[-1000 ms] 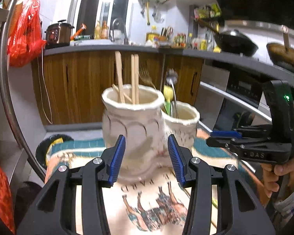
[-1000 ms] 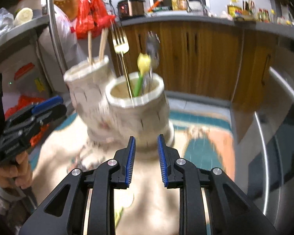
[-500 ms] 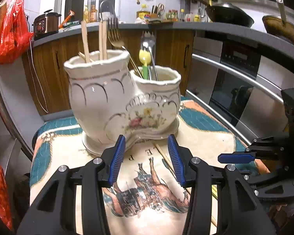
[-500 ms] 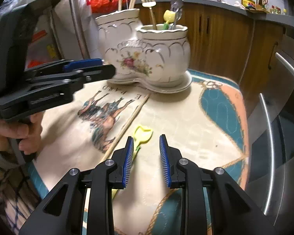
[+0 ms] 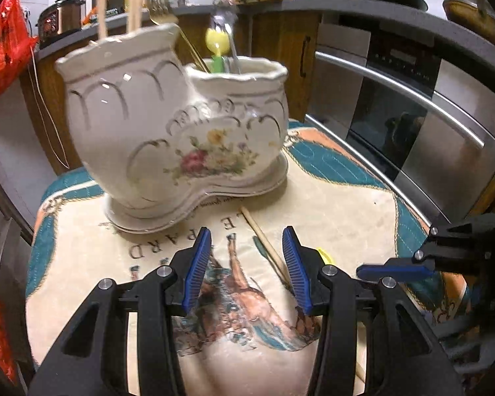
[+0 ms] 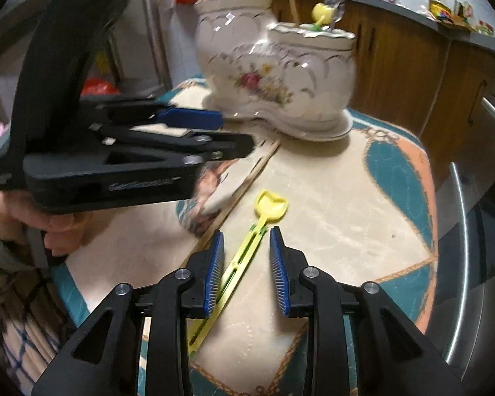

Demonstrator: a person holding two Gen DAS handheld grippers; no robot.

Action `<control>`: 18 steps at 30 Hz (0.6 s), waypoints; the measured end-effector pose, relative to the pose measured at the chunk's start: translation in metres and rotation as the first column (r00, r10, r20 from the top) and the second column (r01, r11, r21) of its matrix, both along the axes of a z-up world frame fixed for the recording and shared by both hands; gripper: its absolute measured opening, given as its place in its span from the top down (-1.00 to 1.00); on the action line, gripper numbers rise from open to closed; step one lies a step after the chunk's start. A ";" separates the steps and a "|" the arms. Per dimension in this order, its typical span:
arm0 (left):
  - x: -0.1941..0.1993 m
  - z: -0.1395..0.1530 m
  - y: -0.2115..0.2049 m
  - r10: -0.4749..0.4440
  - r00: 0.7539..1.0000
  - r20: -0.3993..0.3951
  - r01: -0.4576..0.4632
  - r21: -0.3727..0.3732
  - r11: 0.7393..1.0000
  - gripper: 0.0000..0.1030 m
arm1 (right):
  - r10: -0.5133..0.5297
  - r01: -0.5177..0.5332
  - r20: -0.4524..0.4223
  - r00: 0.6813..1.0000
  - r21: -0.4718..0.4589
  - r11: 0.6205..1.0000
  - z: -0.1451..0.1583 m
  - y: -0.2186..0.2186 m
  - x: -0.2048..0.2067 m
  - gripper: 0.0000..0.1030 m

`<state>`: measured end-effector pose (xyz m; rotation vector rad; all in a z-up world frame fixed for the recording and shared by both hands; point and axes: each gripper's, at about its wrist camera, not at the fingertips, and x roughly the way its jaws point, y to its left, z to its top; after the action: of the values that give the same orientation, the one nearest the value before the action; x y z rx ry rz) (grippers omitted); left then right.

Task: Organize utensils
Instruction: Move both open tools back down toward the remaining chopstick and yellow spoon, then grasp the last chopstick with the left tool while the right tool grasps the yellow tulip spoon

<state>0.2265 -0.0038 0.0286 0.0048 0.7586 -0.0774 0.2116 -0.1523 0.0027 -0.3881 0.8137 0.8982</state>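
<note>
Yellow utensil (image 6: 247, 250) (flat), right claw (image 6: 244, 265) opening

Both wrist views downward, holder (image 5: 181, 125) shared

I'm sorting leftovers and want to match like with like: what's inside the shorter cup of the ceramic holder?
In the shorter cup stand a yellow-headed plastic utensil with a green stem, a metal spoon and a fork leaning out. Their lower ends are hidden by the wall.

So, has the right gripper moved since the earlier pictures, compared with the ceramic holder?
Yes. The right gripper came down and back from the ceramic utensil holder; its opening jaws now straddle the yellow plastic utensil on the mat.
</note>
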 end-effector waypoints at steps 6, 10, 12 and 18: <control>0.009 -0.007 -0.013 -0.031 0.998 -0.048 0.031 0.006 0.999 0.12 | 0.010 -0.009 0.018 1.000 -0.039 0.999 -0.005 -0.006 -0.004 0.39; 0.012 -0.009 -0.021 -0.045 0.997 -0.067 0.047 0.031 0.998 0.12 | -0.023 0.024 0.026 0.999 -0.047 0.999 -0.003 -0.017 0.001 0.39; 0.013 -0.011 -0.022 -0.048 0.995 -0.082 0.051 0.034 0.998 0.12 | -0.040 0.042 0.034 0.999 -0.055 0.998 -0.003 -0.022 0.005 0.39; 0.014 -0.017 -0.024 -0.057 0.991 -0.122 0.064 0.054 0.996 0.12 | -0.074 0.079 0.060 0.995 -0.079 0.994 -0.002 -0.029 0.011 0.39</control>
<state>0.2402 -0.0279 0.0112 0.0785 0.8811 -0.1147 0.2223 -0.1812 0.0008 -0.4484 0.8092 0.7813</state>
